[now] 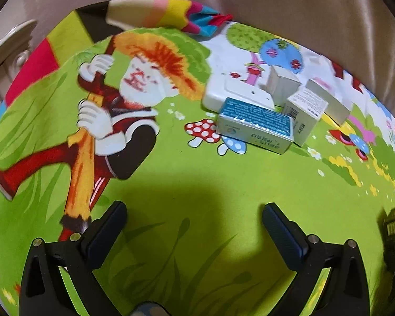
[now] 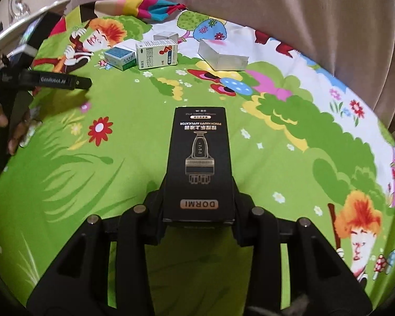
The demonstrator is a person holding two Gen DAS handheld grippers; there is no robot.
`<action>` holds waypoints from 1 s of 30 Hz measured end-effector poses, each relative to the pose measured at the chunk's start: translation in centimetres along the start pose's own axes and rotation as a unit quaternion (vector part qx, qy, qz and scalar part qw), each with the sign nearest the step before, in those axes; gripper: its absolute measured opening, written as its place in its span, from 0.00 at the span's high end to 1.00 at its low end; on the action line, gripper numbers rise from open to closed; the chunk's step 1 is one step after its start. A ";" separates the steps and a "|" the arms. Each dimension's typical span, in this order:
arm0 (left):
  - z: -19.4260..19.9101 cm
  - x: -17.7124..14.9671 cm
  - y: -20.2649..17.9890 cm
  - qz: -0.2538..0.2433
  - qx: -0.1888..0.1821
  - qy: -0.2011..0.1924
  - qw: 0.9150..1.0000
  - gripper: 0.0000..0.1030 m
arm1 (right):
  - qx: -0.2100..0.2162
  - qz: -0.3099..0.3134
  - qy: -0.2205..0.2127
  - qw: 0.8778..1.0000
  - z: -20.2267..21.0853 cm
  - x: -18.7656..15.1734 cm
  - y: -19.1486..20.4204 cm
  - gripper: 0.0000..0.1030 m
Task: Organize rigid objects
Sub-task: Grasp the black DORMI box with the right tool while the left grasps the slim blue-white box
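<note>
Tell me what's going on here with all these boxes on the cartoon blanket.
A person is tidying boxes with a handheld gripper in each hand. The right gripper is shut on a black DORMI box, held above the green cartoon blanket. The left gripper is open and empty. Further back sit a blue-topped box, a white medicine box and some plain white boxes, grouped together.

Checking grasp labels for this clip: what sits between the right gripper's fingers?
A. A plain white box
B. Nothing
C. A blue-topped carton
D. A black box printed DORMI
D: in the right wrist view the right gripper is clamped on both sides of the black DORMI box, while the blue-topped carton lies far off on the cartoon-print cloth.
</note>
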State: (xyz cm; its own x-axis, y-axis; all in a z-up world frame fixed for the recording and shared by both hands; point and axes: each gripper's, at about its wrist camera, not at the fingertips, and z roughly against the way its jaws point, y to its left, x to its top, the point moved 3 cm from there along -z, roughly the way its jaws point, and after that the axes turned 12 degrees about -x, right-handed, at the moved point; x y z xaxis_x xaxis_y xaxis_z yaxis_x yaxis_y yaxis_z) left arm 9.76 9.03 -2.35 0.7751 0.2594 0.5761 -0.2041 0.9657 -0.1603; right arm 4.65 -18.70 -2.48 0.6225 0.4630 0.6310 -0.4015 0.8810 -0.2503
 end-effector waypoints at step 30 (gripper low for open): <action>-4.5 5.5 -0.7 0.020 0.022 0.053 0.998 0.01 | 0.020 -0.039 0.016 0.999 -0.9 0.0 -0.6 0.58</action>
State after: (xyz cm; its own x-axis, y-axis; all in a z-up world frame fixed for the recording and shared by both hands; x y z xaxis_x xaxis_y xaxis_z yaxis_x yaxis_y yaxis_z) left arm 16.87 9.72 -2.72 0.8244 0.2977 0.4814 -0.2600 0.9546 -0.1452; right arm 5.55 -19.13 -2.97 0.6733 0.3965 0.6241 -0.3776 0.9101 -0.1709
